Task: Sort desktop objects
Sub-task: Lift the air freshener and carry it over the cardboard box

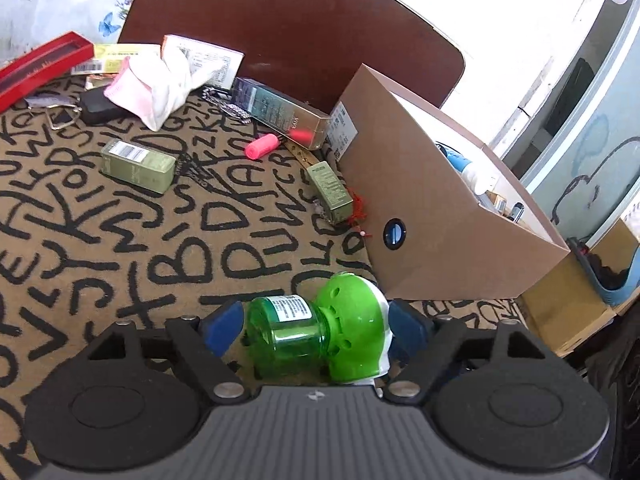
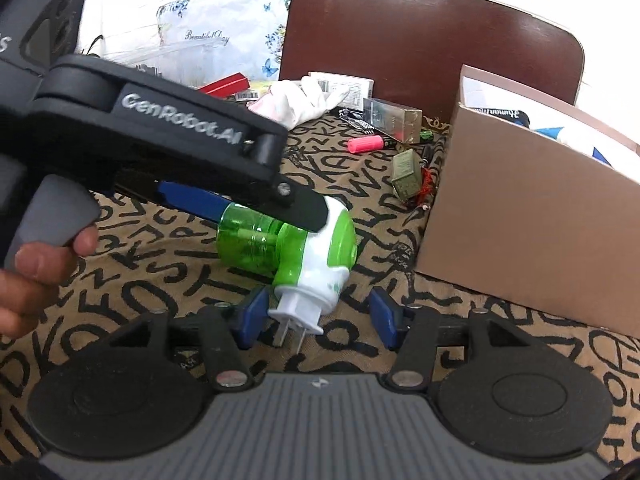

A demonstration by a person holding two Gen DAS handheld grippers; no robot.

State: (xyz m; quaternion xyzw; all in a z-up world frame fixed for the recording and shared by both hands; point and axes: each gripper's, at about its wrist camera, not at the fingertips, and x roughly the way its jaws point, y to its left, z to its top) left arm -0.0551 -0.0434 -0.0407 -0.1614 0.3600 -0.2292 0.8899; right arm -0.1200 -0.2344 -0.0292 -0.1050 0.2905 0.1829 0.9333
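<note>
A green and white plug-in mosquito repeller (image 1: 320, 336) with a clear green bottle lies on its side on the lettered cloth. My left gripper (image 1: 316, 326) is open, with its blue pads either side of it. From the right wrist view the left gripper (image 2: 256, 208) reaches down over the repeller (image 2: 296, 252). My right gripper (image 2: 316, 316) is open and empty, its pads flanking the repeller's white plug end. A brown cardboard box (image 1: 440, 216), holding several items, stands to the right; it also shows in the right wrist view (image 2: 528, 216).
On the cloth lie two green boxes (image 1: 138, 165) (image 1: 330, 192), a pink highlighter (image 1: 262, 146), a metallic box (image 1: 280, 112), a white cloth (image 1: 156, 88) and a red case (image 1: 40, 66). A dark chair back (image 1: 288, 28) stands behind.
</note>
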